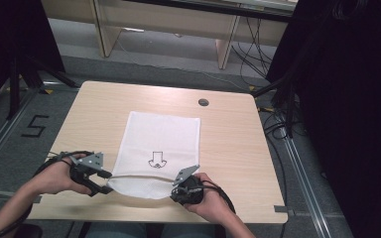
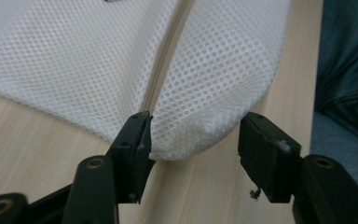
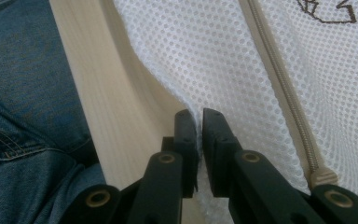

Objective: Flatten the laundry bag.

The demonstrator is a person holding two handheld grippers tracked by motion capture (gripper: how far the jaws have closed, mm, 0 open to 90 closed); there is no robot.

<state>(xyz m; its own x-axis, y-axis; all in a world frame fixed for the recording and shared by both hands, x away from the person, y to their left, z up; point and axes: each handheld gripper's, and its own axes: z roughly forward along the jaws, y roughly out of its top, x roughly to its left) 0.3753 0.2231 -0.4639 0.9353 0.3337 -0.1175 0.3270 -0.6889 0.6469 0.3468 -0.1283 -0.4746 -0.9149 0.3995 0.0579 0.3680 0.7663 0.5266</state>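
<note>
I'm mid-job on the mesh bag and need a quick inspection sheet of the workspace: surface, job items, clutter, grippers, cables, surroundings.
Surface: light wooden table, with a round grommet near its far edge.
Job's things: white mesh bag lying flat with a small printed mark; its zipper runs across the near end, its pull on the right.
Clutter: nothing seen.
Grippers: left hand-held gripper is open, jaws astride the bag's near left corner; right hand-held gripper is shut on the bag's mesh near the pull.
Cables: one trails from each gripper; more lie on the floor to the right.
Surroundings: wooden furniture legs beyond, dark curtains at both sides.
</note>
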